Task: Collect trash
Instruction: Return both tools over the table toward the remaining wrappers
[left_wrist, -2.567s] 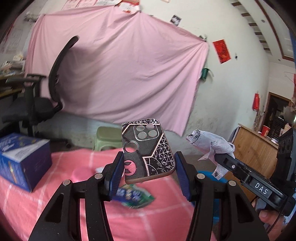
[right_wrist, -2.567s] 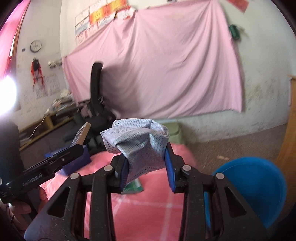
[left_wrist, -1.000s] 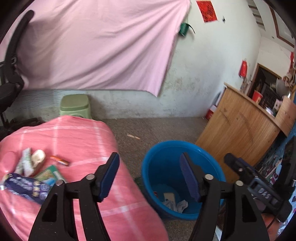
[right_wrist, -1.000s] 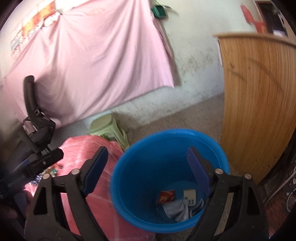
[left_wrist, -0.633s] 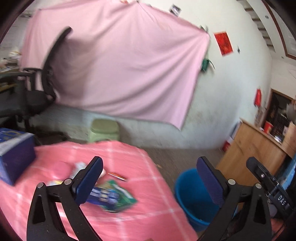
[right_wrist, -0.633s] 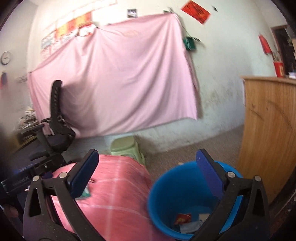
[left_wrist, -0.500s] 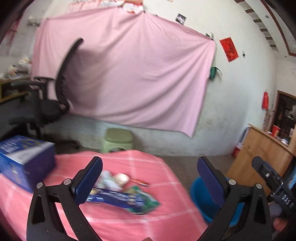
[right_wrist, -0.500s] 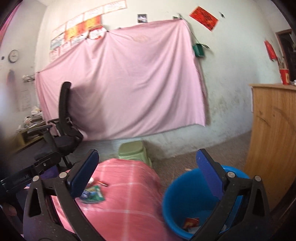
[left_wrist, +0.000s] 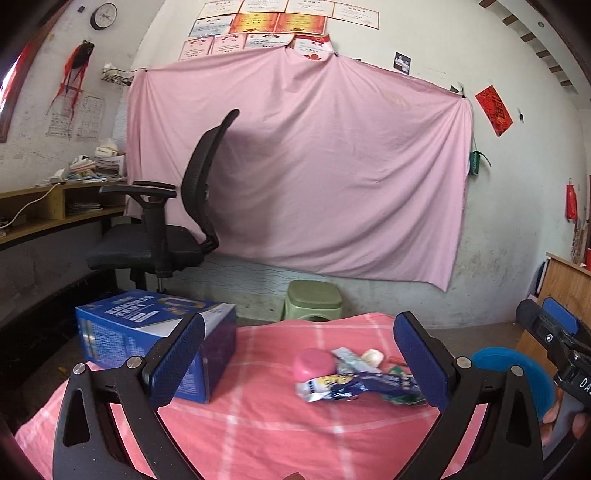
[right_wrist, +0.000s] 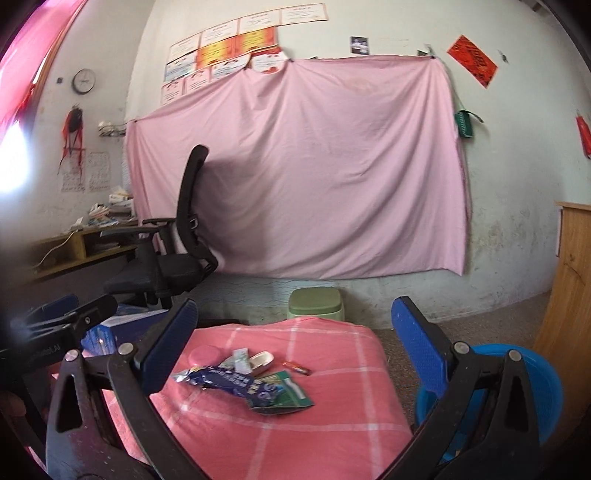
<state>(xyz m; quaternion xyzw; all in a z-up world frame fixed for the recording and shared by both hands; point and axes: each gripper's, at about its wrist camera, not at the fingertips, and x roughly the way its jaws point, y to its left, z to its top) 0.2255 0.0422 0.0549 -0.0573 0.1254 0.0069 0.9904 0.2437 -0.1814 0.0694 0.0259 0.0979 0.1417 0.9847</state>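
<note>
A small heap of trash lies on the pink checked cloth (left_wrist: 258, 417): a blue foil wrapper (left_wrist: 354, 384), a green packet (right_wrist: 284, 391), a pink round lid (left_wrist: 313, 363), a white piece (left_wrist: 372, 357) and a small red wrapper (right_wrist: 296, 367). My left gripper (left_wrist: 300, 363) is wide open and empty, facing the heap from a distance. The right gripper (right_wrist: 295, 350) is open too, with nothing between its fingers, and shows at the right edge of the left wrist view (left_wrist: 554, 343). The blue bin (right_wrist: 517, 387) stands on the floor right of the cloth.
A blue printed box (left_wrist: 155, 332) sits on the cloth's left part. Behind it are a black office chair (left_wrist: 166, 236), a green stool (left_wrist: 314, 299) and a pink sheet on the wall (left_wrist: 314, 177). A wooden cabinet (right_wrist: 572, 295) stands beyond the bin.
Both grippers let a phone case and a crumpled cloth go into the bin, opened wide, then swung left from the bin back toward the cloth with the trash.
</note>
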